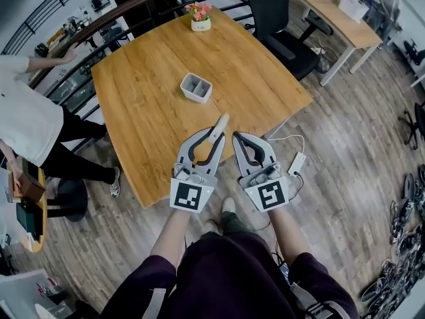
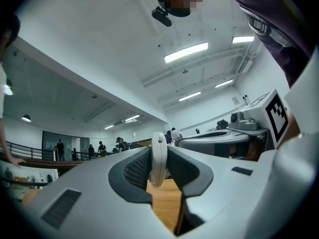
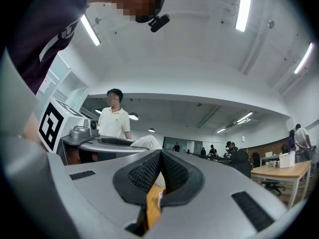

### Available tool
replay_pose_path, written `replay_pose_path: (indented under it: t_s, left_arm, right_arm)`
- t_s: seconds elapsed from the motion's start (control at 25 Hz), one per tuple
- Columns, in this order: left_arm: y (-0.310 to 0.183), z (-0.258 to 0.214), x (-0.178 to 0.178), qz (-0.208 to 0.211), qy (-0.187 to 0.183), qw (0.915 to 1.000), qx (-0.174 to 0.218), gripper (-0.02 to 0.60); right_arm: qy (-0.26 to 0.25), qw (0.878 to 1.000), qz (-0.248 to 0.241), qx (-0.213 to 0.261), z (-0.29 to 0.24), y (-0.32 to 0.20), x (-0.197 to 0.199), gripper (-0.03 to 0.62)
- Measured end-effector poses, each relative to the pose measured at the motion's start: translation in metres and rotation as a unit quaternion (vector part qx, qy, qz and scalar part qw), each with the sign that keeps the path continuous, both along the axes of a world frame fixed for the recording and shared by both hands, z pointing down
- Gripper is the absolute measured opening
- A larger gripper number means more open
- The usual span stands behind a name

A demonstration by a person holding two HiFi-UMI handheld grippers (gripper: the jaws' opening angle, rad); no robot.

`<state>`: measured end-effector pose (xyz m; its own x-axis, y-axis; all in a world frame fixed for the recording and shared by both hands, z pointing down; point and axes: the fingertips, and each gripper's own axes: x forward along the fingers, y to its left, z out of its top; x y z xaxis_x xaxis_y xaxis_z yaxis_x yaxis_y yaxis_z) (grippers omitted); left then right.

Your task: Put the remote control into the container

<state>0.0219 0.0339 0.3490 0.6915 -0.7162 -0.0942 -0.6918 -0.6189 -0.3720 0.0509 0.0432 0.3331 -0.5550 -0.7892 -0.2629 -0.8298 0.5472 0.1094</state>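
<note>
A slim white remote control [image 1: 218, 128] [image 2: 158, 158] stands edge-on between the jaws of my left gripper [image 1: 214, 137] [image 2: 158, 167], which is shut on its lower part, above the wooden table's [image 1: 146, 111] near edge. The grey-and-white divided container [image 1: 196, 87] sits open-topped at the table's middle, well beyond both grippers. My right gripper [image 1: 237, 137] [image 3: 160, 169] hangs just right of the left one, its jaws shut together with nothing in them. In the right gripper view the remote's [image 3: 145, 143] tip shows past the left gripper [image 3: 107, 146].
A small pot of flowers [image 1: 200, 17] stands at the table's far edge. A black office chair [image 1: 282, 22] and a long desk [image 1: 335, 15] lie beyond the table. A person in a white shirt [image 1: 23, 121] stands at the left. A power strip [image 1: 296, 163] lies on the floor.
</note>
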Motion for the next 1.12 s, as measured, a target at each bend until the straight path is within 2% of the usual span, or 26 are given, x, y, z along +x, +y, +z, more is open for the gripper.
replay_pose_path:
  t_s: [0.16, 0.32, 0.6, 0.88, 1.12]
  left_arm:
    - [-0.018, -0.003, 0.010, -0.011, -0.011, 0.9999, 0.000, 0.100]
    - [-0.033, -0.004, 0.012, -0.025, -0.006, 0.9997, -0.001, 0.100]
    - [-0.056, 0.000, 0.010, -0.038, -0.010, 0.9992, -0.005, 0.100]
    - [-0.098, 0.006, -0.004, -0.039, -0.014, 0.9991, -0.002, 0.100]
    - [-0.150, 0.008, -0.024, -0.037, -0.004, 0.9993, -0.003, 0.100]
  right_arm:
    - [-0.004, 1.000, -0.011, 0.001, -0.002, -0.018, 0.009, 0.015]
    - [-0.005, 1.000, -0.016, -0.003, -0.001, -0.035, 0.016, 0.014]
    - [-0.005, 1.000, -0.030, -0.006, 0.003, -0.058, 0.013, 0.015]
    - [-0.003, 1.000, -0.031, -0.004, 0.008, -0.100, 0.000, 0.015]
    - [0.001, 1.000, -0.024, -0.008, 0.011, -0.149, -0.019, 0.015]
